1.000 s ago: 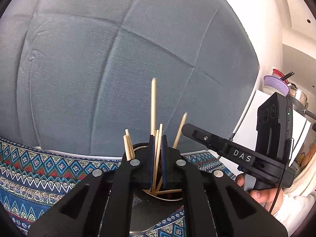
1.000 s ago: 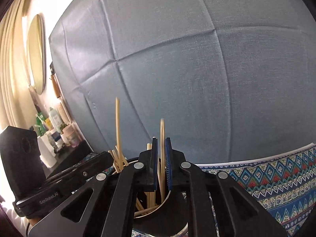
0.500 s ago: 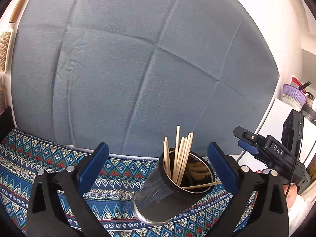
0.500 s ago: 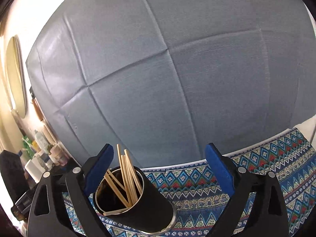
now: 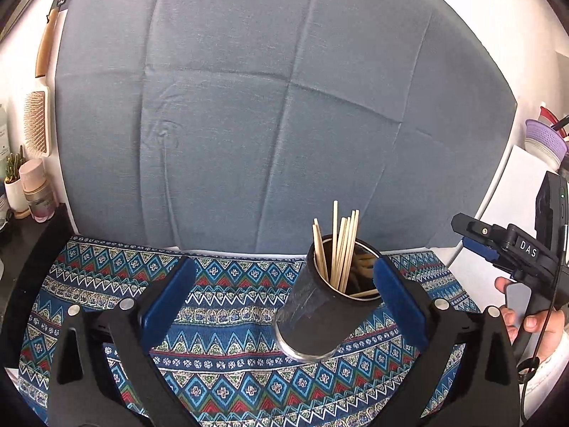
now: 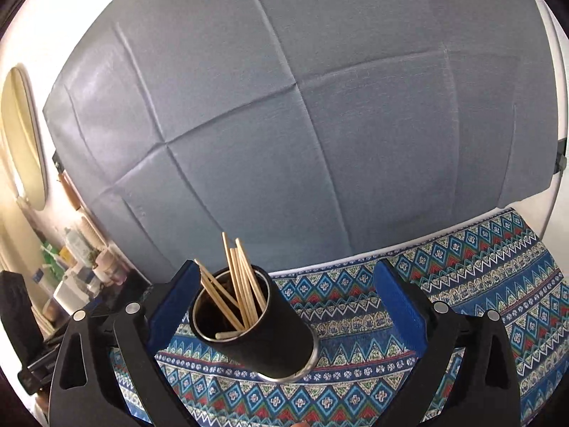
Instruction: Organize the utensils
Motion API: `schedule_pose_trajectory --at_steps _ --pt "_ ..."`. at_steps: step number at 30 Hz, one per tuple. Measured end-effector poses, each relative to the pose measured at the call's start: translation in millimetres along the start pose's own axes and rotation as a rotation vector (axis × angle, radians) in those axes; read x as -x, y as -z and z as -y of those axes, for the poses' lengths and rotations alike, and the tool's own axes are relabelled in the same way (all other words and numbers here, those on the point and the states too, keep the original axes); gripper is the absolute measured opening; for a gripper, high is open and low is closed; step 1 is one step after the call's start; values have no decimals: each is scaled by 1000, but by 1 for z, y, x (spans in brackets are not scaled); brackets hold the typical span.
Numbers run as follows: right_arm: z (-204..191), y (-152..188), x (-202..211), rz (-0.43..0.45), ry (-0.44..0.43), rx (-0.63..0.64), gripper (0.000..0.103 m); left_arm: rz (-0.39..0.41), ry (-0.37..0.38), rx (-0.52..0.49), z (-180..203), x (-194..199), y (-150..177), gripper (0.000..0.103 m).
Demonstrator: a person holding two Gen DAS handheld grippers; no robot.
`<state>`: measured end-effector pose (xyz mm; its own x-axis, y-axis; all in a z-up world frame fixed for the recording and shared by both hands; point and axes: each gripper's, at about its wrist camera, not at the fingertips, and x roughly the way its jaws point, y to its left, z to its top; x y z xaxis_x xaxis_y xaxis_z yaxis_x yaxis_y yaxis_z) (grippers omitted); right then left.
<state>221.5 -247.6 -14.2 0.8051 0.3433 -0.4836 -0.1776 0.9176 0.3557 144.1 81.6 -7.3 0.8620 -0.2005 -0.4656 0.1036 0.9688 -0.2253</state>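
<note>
Black metal-rimmed cup point(image 5: 320, 316) upright, pale wooden chopsticks point(image 5: 339, 245) fanned inside — both grippers' jaws spread, empty.

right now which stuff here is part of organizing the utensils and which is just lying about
Part of the job:
- black cup
- wooden chopsticks standing in it
- left claw and right claw, both open

Just lying about:
- hairbrush
- small cactus pot
- pink bottle
- purple strainer
- patterned cloth

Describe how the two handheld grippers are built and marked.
Both are black plastic frames with silver rivets and blue pads on the fingers. The left gripper and right gripper match. Seen from the left wrist, the right one has white lettering "DAS", a black cable and a green light.
</note>
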Motion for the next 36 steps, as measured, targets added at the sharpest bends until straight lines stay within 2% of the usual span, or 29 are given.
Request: schedule_pose_trajectory --at_steps 4,6,10,14,17,22,25,28,36 --pt "-11 21 13 -77 79 54 94 -43 -54 -47 10 13 10 97" --pt "-16 30 20 -112 116 77 94 -34 -67 -88 17 23 16 97" --pt "-31 46 38 -150 139 138 94 -59 -36 -132 32 38 27 97" --pt "-39 63 59 -186 126 155 94 -86 -17 -160 50 57 45 97" --pt "-44 74 76 -199 137 146 94 -134 -59 -189 60 64 59 97" --pt "-48 89 104 -241 154 111 94 -209 -58 -83 56 80 68 97" --pt "-50 97 117 -269 186 109 94 -256 -74 -78 59 85 66 97" --pt "-56 98 132 -274 219 113 94 -257 -89 -97 66 96 59 97" --pt "-73 103 160 -323 275 107 94 -283 -170 -42 73 122 52 97"
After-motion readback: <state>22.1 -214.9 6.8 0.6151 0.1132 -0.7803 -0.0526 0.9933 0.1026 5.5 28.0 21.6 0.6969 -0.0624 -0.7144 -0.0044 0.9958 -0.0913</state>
